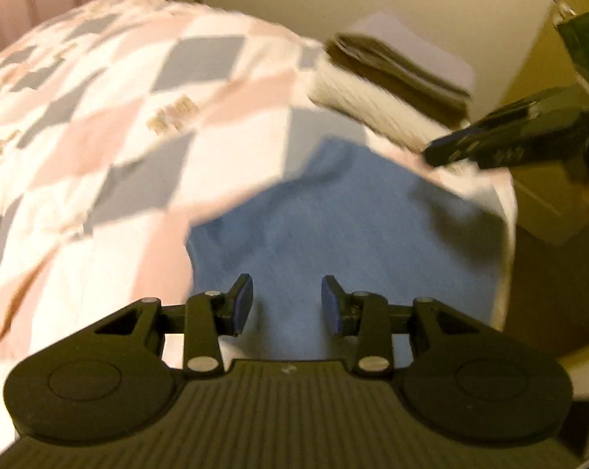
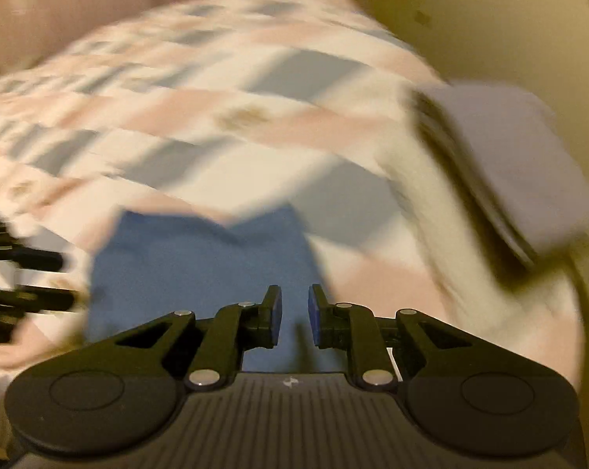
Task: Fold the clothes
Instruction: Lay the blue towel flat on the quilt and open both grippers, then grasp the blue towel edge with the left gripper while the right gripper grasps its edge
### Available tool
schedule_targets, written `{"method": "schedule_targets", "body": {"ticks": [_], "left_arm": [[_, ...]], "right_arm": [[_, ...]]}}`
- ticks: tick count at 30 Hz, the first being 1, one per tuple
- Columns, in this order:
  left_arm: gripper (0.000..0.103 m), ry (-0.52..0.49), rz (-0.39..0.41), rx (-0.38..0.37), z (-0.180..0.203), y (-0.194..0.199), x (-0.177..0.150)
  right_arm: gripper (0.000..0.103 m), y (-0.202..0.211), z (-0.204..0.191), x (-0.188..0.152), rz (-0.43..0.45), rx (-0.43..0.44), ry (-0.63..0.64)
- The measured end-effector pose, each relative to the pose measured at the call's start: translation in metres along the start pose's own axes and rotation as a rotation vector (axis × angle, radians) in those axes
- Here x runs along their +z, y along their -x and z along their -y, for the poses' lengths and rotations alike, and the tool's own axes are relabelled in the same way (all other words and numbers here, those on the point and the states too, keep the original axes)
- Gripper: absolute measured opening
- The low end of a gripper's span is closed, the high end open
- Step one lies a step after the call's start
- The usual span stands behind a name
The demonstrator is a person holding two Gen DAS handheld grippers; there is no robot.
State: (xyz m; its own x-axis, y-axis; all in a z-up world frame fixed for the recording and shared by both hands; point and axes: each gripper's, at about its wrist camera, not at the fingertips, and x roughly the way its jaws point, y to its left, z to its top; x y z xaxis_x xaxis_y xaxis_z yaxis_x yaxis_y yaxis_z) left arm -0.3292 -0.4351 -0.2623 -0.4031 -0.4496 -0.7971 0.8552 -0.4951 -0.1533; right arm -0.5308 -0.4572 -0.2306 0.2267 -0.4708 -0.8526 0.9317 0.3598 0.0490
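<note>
A blue garment lies flat on the bed, folded into a compact shape with a notch at its far edge. My left gripper hovers over its near part, open, nothing between the pads. My right gripper is over the garment's right side, open by a narrow gap with only cloth showing behind it. In the left wrist view the right gripper comes in from the right, above the garment's far corner. The left gripper appears blurred at the left edge of the right wrist view. Both views are motion-blurred.
The bed carries a quilt of pink, grey and white diamonds. A stack of folded clothes, lavender on top over dark and white layers, sits at the bed's right edge by the wall. The mattress edge drops off at right.
</note>
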Motion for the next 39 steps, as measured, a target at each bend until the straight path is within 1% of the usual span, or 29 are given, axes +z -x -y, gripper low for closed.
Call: {"method": "schedule_targets", "body": {"ticks": [3, 5, 7, 8, 9, 11, 12, 13, 14, 15, 16, 17, 19, 20, 22, 23, 25, 27, 29, 30, 32, 35, 37, 39], "left_arm": [[0.033, 0.059, 0.024, 0.01, -0.009, -0.028, 0.012], [0.033, 0.104, 0.007, 0.036, -0.015, -0.055, 0.014], [0.033, 0.16, -0.025, 0.082, -0.024, -0.081, 0.01], [0.024, 0.196, -0.04, 0.102, -0.03, -0.091, 0.006], [0.022, 0.247, -0.042, 0.107, -0.036, -0.095, 0.001], [0.014, 0.346, -0.022, 0.123, -0.044, -0.096, -0.007], [0.012, 0.366, -0.016, 0.151, -0.042, -0.091, -0.007], [0.011, 0.386, -0.01, 0.179, -0.039, -0.086, -0.008], [0.011, 0.406, -0.001, 0.209, -0.037, -0.079, -0.008], [0.011, 0.43, 0.013, 0.243, -0.033, -0.069, -0.008], [0.014, 0.456, 0.022, 0.285, -0.028, -0.058, -0.008], [0.02, 0.473, 0.027, 0.33, -0.021, -0.046, -0.01], [0.02, 0.493, 0.034, 0.386, -0.004, -0.024, -0.016], [0.019, 0.503, 0.037, 0.399, 0.005, -0.013, -0.02], [0.019, 0.498, 0.037, 0.361, 0.036, 0.006, -0.029], [0.02, 0.481, 0.032, 0.345, 0.052, 0.013, -0.034], [0.02, 0.451, 0.03, 0.314, 0.09, 0.02, -0.045], [0.02, 0.452, 0.02, 0.304, 0.119, 0.018, -0.061], [0.021, 0.473, -0.066, 0.322, 0.135, 0.001, -0.077], [0.021, 0.478, -0.101, 0.334, 0.14, -0.007, -0.082], [0.021, 0.47, -0.108, 0.357, 0.146, -0.009, -0.082], [0.02, 0.493, -0.065, 0.386, 0.15, 0.005, -0.074], [0.019, 0.498, -0.051, 0.389, 0.153, 0.009, -0.073], [0.02, 0.473, -0.053, 0.382, 0.16, 0.006, -0.077]], "right_arm": [[0.018, -0.046, -0.017, 0.024, -0.009, 0.082, 0.129], [0.017, -0.08, -0.017, 0.03, -0.041, 0.11, 0.204], [0.013, -0.109, -0.004, 0.031, -0.083, 0.1, 0.248], [0.007, -0.118, 0.007, 0.031, -0.1, 0.093, 0.247], [0.0, -0.125, 0.019, 0.032, -0.111, 0.091, 0.23], [0.0, -0.129, 0.043, 0.034, -0.122, 0.107, 0.173], [0.0, -0.127, 0.053, 0.036, -0.12, 0.09, 0.156], [0.008, -0.124, 0.058, 0.037, -0.117, 0.054, 0.16], [0.01, -0.12, 0.062, 0.037, -0.118, 0.027, 0.17], [0.01, -0.112, 0.068, 0.038, -0.11, 0.025, 0.171], [0.01, -0.102, 0.076, 0.039, -0.095, 0.048, 0.163], [0.01, -0.09, 0.081, 0.04, -0.075, 0.078, 0.162], [0.011, -0.061, 0.081, 0.034, -0.042, 0.151, 0.207], [0.014, -0.047, 0.08, 0.027, -0.035, 0.192, 0.238], [0.018, -0.025, 0.073, 0.006, -0.048, 0.275, 0.308], [0.018, -0.018, 0.07, -0.007, -0.058, 0.293, 0.355], [0.017, -0.011, 0.063, -0.037, -0.081, 0.285, 0.472], [0.016, -0.004, 0.057, -0.066, -0.104, 0.275, 0.59], [0.016, -0.001, 0.054, -0.09, -0.128, 0.256, 0.688], [0.016, -0.006, 0.056, -0.094, -0.143, 0.231, 0.708], [0.013, -0.012, 0.06, -0.088, -0.17, 0.213, 0.69], [0.014, 0.01, 0.061, -0.08, -0.104, 0.212, 0.659], [0.014, 0.029, 0.062, -0.081, -0.053, 0.251, 0.64], [0.015, 0.037, 0.06, -0.089, -0.034, 0.279, 0.652]]}}
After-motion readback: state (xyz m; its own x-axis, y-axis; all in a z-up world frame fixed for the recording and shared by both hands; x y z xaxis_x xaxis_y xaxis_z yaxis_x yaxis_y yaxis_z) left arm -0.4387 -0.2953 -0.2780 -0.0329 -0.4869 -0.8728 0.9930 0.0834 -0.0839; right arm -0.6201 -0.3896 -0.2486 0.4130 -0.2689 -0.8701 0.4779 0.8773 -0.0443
